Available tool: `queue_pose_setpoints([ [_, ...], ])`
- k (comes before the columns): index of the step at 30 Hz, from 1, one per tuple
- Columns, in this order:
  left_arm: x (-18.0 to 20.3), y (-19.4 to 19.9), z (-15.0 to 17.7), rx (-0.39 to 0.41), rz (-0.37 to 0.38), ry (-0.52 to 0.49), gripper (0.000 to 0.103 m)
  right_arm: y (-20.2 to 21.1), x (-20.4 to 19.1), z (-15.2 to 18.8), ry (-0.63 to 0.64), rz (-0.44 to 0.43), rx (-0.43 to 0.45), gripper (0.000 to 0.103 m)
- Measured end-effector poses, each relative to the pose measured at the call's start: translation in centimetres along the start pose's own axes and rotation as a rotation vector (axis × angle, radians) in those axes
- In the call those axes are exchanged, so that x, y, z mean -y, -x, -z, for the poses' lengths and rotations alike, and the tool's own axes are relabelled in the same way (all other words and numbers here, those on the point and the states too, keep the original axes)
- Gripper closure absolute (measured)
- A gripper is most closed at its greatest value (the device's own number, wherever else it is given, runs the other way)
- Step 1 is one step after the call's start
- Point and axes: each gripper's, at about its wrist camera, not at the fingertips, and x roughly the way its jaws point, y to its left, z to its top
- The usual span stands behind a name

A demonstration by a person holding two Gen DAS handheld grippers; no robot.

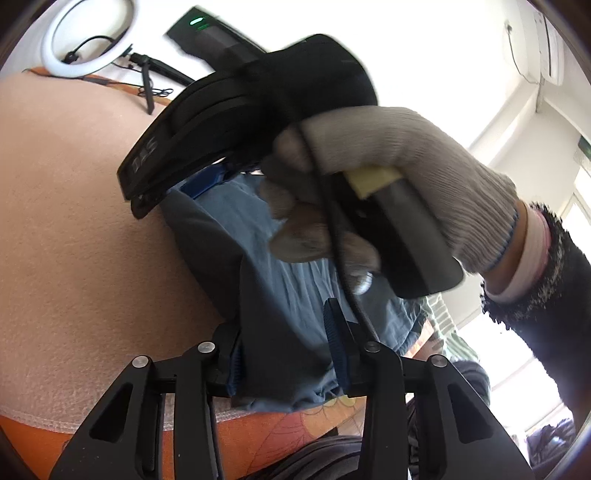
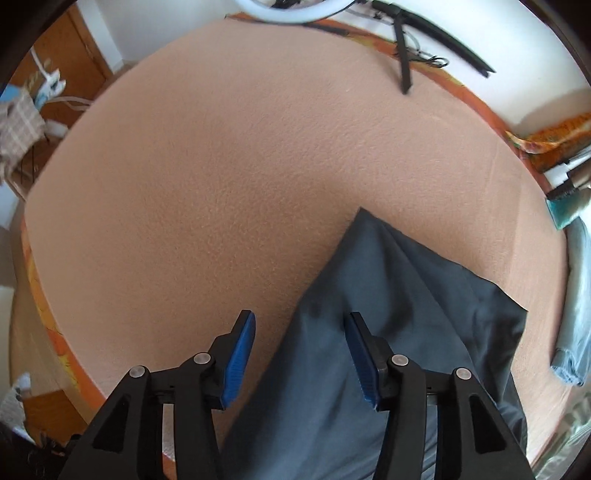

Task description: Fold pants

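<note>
The blue-grey pants lie on a peach blanket, reaching from the near edge towards the middle. My right gripper is open above the near part of the pants, with one blue pad over the blanket and the other over the cloth. In the left wrist view the pants run between my left gripper's blue pads, which stand apart with cloth between them. The right gripper, held by a gloved hand, sits at the far end of the pants.
A white ring light on a black tripod stands past the blanket's far edge. An orange patterned sheet shows under the blanket. Light blue cloth lies at the right edge. A wooden cabinet is at the far left.
</note>
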Motion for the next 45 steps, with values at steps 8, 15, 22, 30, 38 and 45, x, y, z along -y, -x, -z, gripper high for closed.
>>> queue_pose_setpoints([
  [8, -1.5, 0.7, 0.4, -0.005, -0.030, 0.051, 0.069, 1.3, 2.4, 1.5, -0.093, -0.050, 0.094, 0.100],
  [15, -1.8, 0.5, -1.0, -0.021, -0.039, 0.021, 0.087, 4.8, 5.0, 2.9, -0.222, -0.135, 0.219, 0.101],
  [22, 0.5, 0.3, -1.3, -0.023, -0.023, -0.052, 0.087, 6.9, 6.8, 3.8, -0.299, -0.203, 0.301, 0.101],
  [30, 5.0, 0.8, -3.5, 0.005, 0.036, -0.176, 0.087, 10.6, 10.2, 5.3, -0.369, -0.268, 0.413, 0.101],
  [38, 9.3, -1.0, -4.8, -0.015, 0.090, -0.258, 0.087, 14.2, 14.5, 9.2, -0.452, -0.310, 0.518, 0.101],
  [45, 13.5, -4.2, -5.8, -0.066, 0.128, -0.350, 0.087, 16.3, 19.0, 14.1, -0.537, -0.338, 0.596, 0.101],
])
